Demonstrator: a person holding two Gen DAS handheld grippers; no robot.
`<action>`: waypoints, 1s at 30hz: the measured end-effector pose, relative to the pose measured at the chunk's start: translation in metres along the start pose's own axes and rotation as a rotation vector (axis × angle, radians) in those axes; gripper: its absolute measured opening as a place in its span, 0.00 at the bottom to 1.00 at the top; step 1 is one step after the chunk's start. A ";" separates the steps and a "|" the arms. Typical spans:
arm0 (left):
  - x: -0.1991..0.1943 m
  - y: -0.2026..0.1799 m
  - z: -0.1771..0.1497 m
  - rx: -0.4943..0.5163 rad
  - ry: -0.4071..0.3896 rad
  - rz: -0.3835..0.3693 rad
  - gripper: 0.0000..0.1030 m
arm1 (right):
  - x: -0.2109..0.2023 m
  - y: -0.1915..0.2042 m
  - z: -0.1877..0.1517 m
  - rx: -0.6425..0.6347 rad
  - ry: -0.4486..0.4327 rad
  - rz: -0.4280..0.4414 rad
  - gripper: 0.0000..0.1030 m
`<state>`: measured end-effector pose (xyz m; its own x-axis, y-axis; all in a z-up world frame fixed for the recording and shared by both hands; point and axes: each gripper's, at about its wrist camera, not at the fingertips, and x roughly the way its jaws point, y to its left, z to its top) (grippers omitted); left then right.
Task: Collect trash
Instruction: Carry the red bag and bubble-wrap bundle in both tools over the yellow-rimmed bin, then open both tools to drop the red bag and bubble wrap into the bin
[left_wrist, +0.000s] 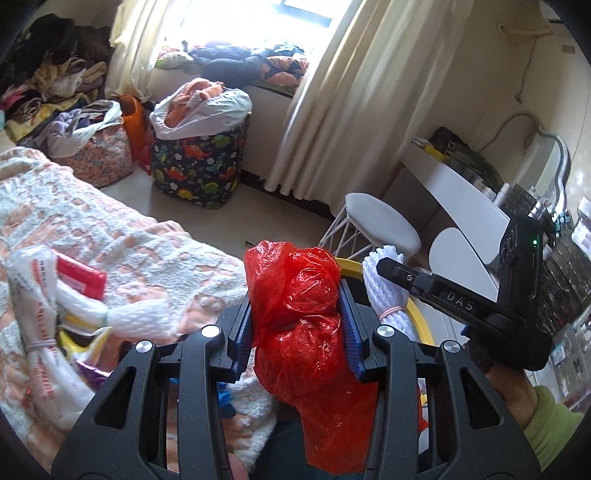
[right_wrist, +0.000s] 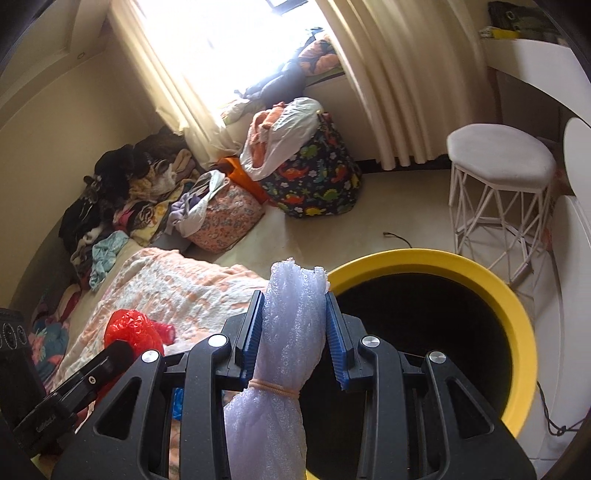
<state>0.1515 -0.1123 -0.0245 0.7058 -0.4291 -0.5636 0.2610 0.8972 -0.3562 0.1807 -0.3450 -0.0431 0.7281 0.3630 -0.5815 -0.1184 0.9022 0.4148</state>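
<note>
Left gripper (left_wrist: 295, 317) clamped on red plastic bag (left_wrist: 306, 325); right gripper (right_wrist: 293, 328) clamped on foam roll (right_wrist: 284, 332), just left of yellow bin (right_wrist: 517, 332) rim; swing each over dark opening before letting go; more rubbish on blanket (left_wrist: 140, 236) at left.

bin mouth: yellow bin (right_wrist: 517, 314) open, dark inside, nothing across rim | R side: white stool (right_wrist: 498, 177) + white desk (left_wrist: 461, 192) near bin | L side: bed blanket (left_wrist: 129, 240) w/ wrappers | bare floor (right_wrist: 332, 240) btwn bin & dinosaur-print basket (right_wrist: 317, 177) | grippers close beside each other
</note>
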 end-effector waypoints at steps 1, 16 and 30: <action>0.003 -0.004 0.000 0.008 0.003 -0.002 0.32 | -0.002 -0.005 0.000 0.009 -0.003 -0.008 0.30; 0.054 -0.051 -0.003 0.112 0.039 -0.002 0.32 | -0.013 -0.068 -0.003 0.098 -0.024 -0.086 0.32; 0.081 -0.059 -0.007 0.114 0.066 0.006 0.63 | -0.015 -0.096 -0.007 0.158 -0.044 -0.118 0.56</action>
<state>0.1888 -0.2007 -0.0548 0.6637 -0.4265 -0.6145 0.3330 0.9041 -0.2677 0.1768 -0.4358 -0.0792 0.7597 0.2432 -0.6031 0.0747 0.8887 0.4524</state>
